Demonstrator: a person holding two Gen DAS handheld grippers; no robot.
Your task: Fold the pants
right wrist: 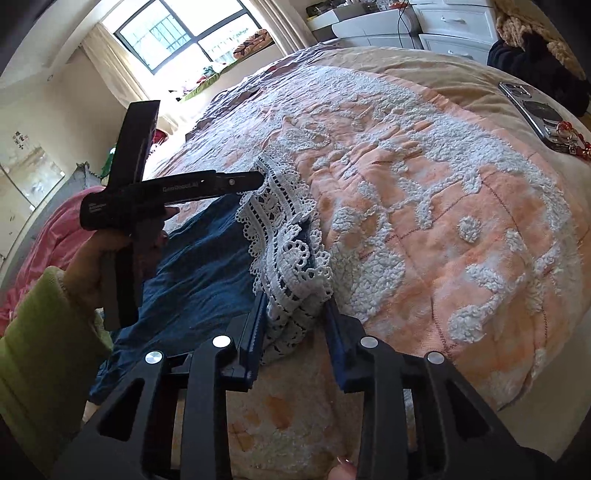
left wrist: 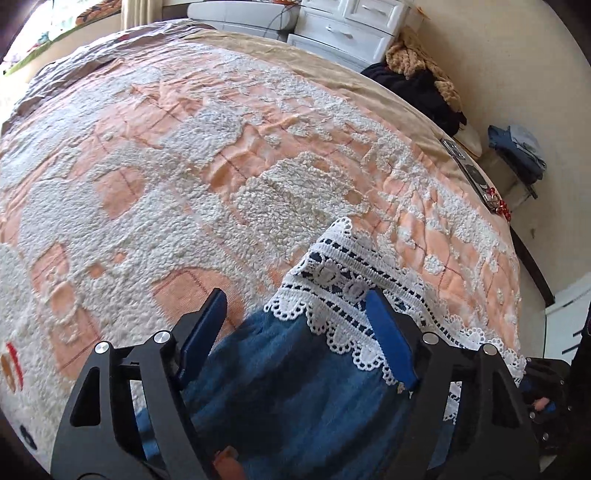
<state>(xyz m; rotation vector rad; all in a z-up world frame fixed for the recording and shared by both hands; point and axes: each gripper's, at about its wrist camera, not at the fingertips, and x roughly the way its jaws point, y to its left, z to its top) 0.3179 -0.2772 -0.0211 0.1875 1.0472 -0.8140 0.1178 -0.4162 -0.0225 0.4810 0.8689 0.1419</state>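
The pants [left wrist: 291, 373] are blue denim with a white lace hem [left wrist: 343, 291]. They lie on an orange and white fluffy bedspread [left wrist: 184, 166]. My left gripper [left wrist: 295, 299] is open, its blue pads either side of the lace hem and denim. In the right wrist view the pants [right wrist: 199, 266] lie at the left, the lace hem [right wrist: 291, 258] bunched in front. My right gripper [right wrist: 293, 306] is open with the bunched lace between its pads. The left gripper [right wrist: 255, 179] shows there from the side, held by a hand in a green sleeve, its tip at the hem's far end.
A phone [right wrist: 535, 110] with red beads lies at the bed's far right edge; it also shows in the left wrist view [left wrist: 469, 166]. White drawers [left wrist: 347, 26] and a pile of dark clothes [left wrist: 417, 88] stand beyond the bed. Pink fabric [right wrist: 55, 236] lies at the left.
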